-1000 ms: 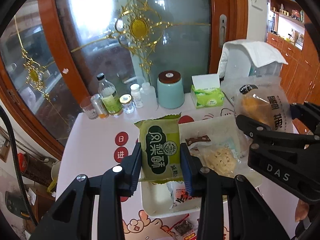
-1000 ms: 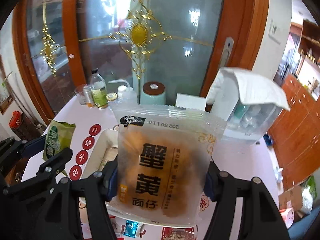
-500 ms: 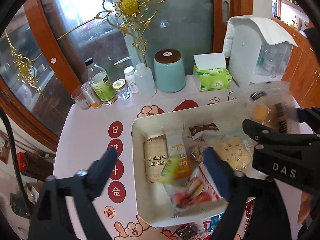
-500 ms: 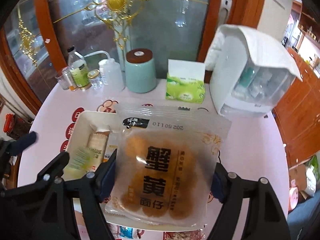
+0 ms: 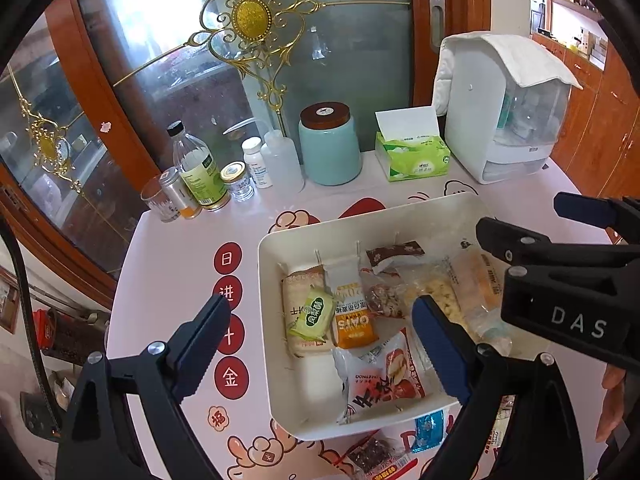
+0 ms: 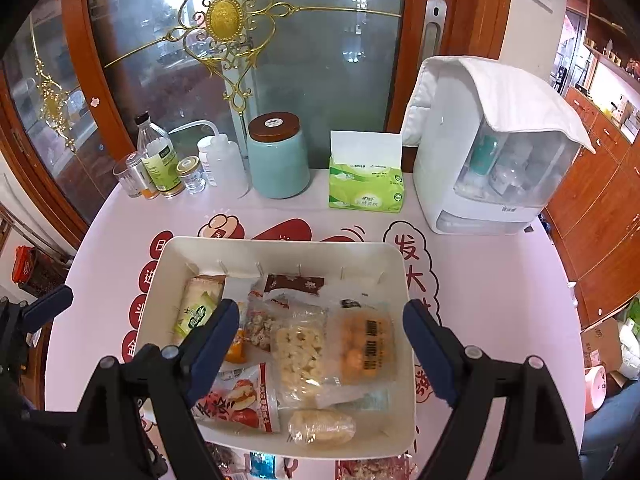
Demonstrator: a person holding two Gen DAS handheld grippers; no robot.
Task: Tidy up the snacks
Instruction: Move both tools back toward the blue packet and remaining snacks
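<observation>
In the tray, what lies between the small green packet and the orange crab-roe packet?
In the right wrist view, between the small green packet and the orange crab-roe packet lie an orange oats bar, a nut pack and a pale puffed-snack bag.

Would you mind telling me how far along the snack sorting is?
Mostly done: the small green pastry packet and clear orange cracker bag lie in the white rectangular tray with other snacks. Nothing is in hand; left gripper and right gripper are open. Left: the blue wrapper and dark packet outside the tray.

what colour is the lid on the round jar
Dark brown, on the pale teal jar; clearest in the right wrist view.
</observation>
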